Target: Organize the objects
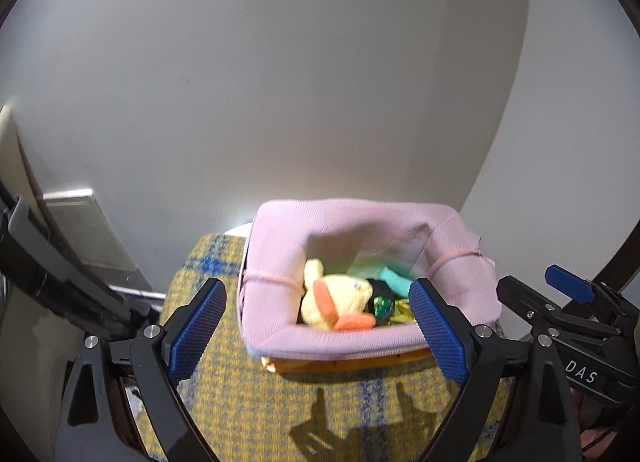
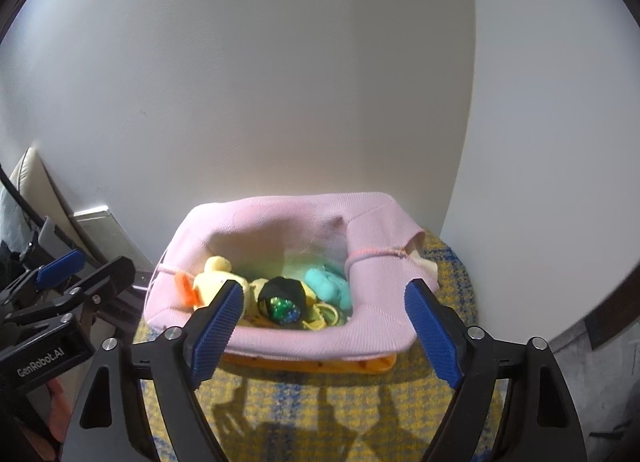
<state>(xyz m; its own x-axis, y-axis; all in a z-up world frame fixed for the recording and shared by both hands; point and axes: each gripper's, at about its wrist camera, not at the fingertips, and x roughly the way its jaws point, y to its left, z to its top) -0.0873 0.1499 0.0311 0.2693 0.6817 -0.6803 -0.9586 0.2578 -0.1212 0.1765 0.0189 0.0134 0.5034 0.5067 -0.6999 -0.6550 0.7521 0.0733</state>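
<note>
Bright light from behind casts hard shadows forward; fisheye edges dark, slight blur.

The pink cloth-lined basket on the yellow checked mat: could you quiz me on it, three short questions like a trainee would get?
1. True or false: the yellow plush duck lies inside the pink cloth-lined basket.
2. What does the basket stand on?
A. bare floor
B. yellow-and-blue checked woven mat
C. a shelf
3. Is either hand-held tool, left tool or right tool, gripping anything?

Key: 1 true; 2 B; 3 no, both stand open in front of the basket.
</note>
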